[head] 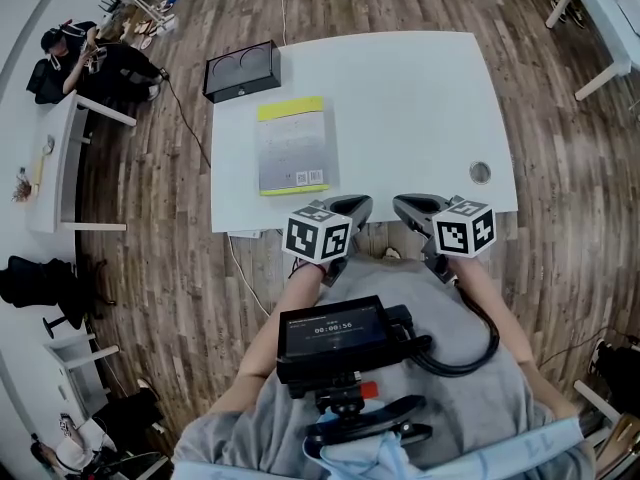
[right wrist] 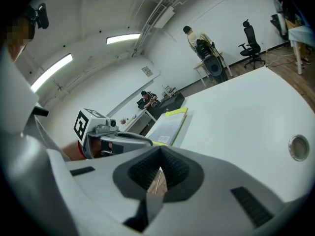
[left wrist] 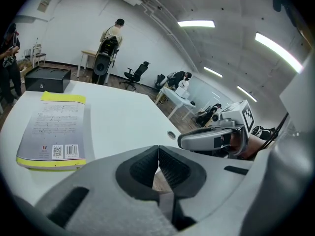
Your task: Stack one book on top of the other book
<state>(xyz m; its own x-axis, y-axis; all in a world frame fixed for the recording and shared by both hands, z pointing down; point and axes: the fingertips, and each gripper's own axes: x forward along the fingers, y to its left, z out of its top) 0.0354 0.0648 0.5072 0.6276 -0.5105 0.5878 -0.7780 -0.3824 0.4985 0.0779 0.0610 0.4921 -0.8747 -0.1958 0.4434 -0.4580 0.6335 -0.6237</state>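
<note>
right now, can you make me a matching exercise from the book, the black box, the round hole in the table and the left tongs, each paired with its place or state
Things:
1. grey-and-yellow paperback book
2. black rectangular box
3. round metal grommet hole
4. left tongs

Places or states:
A. far left corner of the white rectangular table
B. shut, nothing between them
C. close to the table's near right corner
D. lying flat on the table's left half

Pairs: 1-D, 2-A, 3-C, 4-B
</note>
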